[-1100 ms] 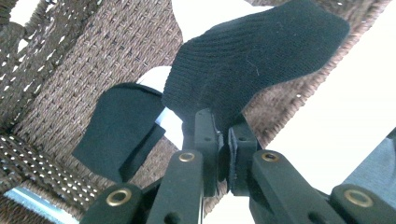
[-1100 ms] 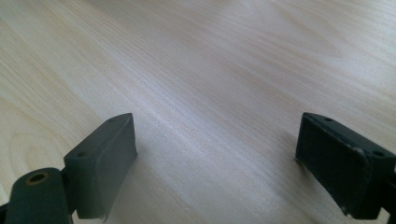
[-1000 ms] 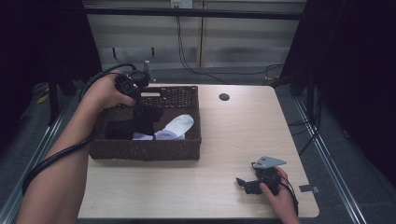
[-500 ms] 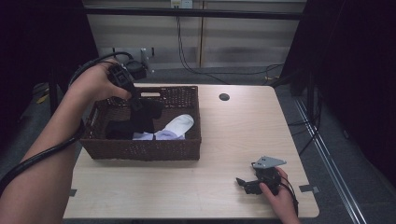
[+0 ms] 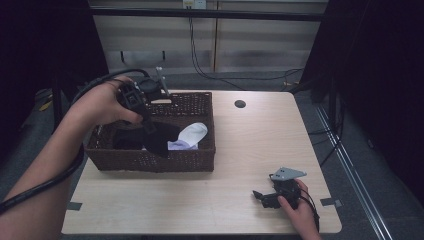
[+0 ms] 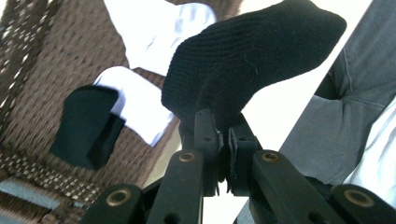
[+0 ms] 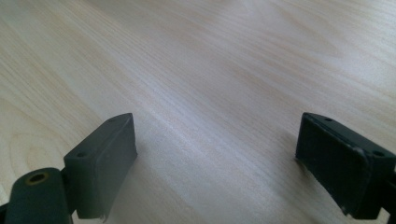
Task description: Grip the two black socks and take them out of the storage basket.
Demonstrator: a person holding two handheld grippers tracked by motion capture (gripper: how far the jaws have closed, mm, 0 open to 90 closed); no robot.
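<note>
In the high view, a black sock [image 5: 159, 136] is held by the left gripper [image 5: 145, 117] over the basket [image 5: 150, 161], hanging down from the jaws toward the near wall. The right gripper [image 5: 267, 197] rests on the table [image 5: 240, 150], well apart, so the left hand is the nearer one.

In the left gripper view, the jaws are pressed together on the sock [image 6: 247, 60], whose long axis runs away from the jaws. White socks [image 6: 154, 32] and another dark sock [image 6: 88, 126] lie in the basket [image 6: 42, 60] below.

In the right gripper view, the jaws are spread over bare table [image 7: 210, 70]; nothing is held.
</note>
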